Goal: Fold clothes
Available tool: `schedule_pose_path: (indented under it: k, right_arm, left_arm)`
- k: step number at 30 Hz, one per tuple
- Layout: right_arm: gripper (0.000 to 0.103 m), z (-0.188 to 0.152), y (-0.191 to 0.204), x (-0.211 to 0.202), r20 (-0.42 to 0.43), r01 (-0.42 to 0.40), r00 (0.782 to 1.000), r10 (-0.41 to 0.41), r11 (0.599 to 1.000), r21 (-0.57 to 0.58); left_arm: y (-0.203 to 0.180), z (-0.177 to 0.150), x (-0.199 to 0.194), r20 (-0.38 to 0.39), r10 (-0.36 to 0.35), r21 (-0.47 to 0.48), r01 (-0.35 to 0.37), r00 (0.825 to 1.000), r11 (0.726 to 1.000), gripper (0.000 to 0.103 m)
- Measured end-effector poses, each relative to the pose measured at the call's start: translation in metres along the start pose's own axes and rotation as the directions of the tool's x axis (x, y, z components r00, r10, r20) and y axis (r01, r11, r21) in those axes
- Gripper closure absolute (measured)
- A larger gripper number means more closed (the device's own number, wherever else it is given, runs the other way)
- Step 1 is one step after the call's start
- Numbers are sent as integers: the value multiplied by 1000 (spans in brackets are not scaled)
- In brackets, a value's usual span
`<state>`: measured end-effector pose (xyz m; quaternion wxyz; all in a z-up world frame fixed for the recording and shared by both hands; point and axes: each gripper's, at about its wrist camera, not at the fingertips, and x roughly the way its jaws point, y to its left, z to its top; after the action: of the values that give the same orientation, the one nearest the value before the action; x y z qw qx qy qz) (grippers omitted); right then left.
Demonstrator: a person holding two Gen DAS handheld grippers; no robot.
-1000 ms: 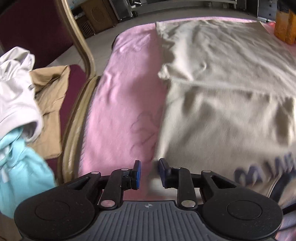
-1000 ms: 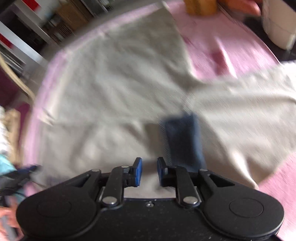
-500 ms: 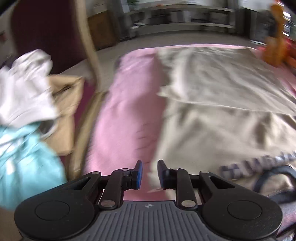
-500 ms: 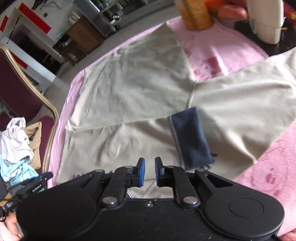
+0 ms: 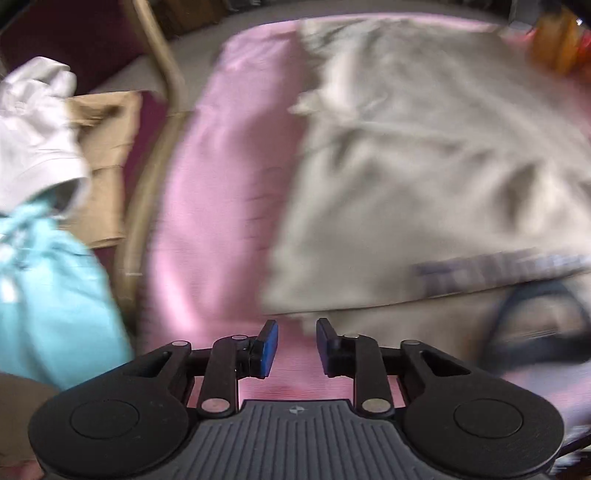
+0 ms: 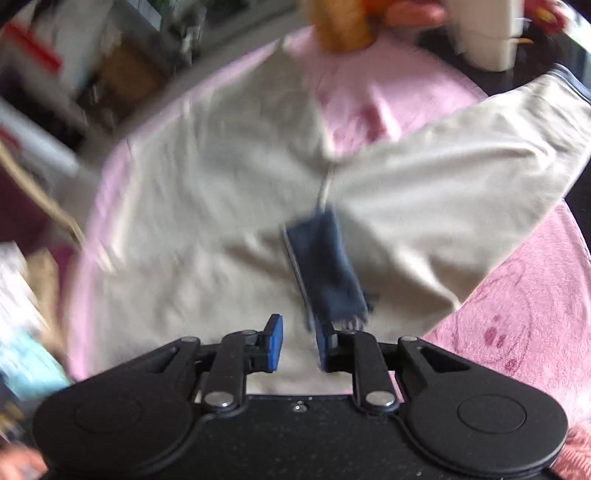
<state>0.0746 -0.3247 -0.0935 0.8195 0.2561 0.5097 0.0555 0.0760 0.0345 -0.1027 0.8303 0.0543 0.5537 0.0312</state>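
A beige shirt with dark blue lettering and a dark collar lies spread on a pink cloth. In the right wrist view the same beige shirt shows one sleeve folded across its body, the navy cuff lying on top. My left gripper hovers open over the pink cloth, just short of the shirt's near left edge, nothing between its fingers. My right gripper is open above the shirt's near edge, just in front of the navy cuff. Both views are blurred.
A chair with a gold frame and maroon seat stands left of the table, holding white, tan and light blue clothes. An orange container and a white jug stand at the far edge.
Both grippers have opened a little wider. The left one pulled back toward the near edge, so the shirt's collar now shows. The right one moved closer to the navy cuff.
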Motion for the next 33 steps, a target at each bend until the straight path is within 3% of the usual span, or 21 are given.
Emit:
schedule_pose_path:
  k: [4,6,10,13,15,18,22,29,31,33]
  right_arm:
    - [82,28,-21,-55,165,-52,986,36,994,97]
    - [76,45,-35,-76,224,-70,974,38,988,136]
    - [67,80,-70,-101,322,32,942,-93,981,190]
    - [66,100,-113,-103,356,110,911,-208,954,278]
    - [67,112,-143,-94,360,141,895,-263,933,333]
    - [81,128,-187,-72,345,178,877,-334,894,412]
    - [81,149,-223,-46,315,277,842,-438,852,445]
    - [79,175,-272,-16,246,361,804,-541,774,520]
    - [82,178,-277,-5,229,385,808,-543,780,494]
    - [88,178,-273,1,251,411,794,-554,792,451]
  left_arm:
    - [-61,21,-33,57,-119,119,112,991,987,71]
    - [-93,31,-42,74,-182,173,167,981,971,67]
    - [-140,35,-33,51,-213,247,195,976,949,67]
    - [-173,36,-24,30,-229,300,210,973,931,67]
    - [-196,37,-19,16,-239,335,220,971,916,67]
    - [-216,36,-5,-11,-224,374,212,974,903,67]
    - [-220,34,15,-61,-203,395,210,977,894,66]
    - [-215,31,17,-61,-228,400,233,972,887,65]
    - [-215,30,16,-56,-230,401,233,971,886,65]
    - [-214,30,16,-53,-236,397,237,970,886,65]
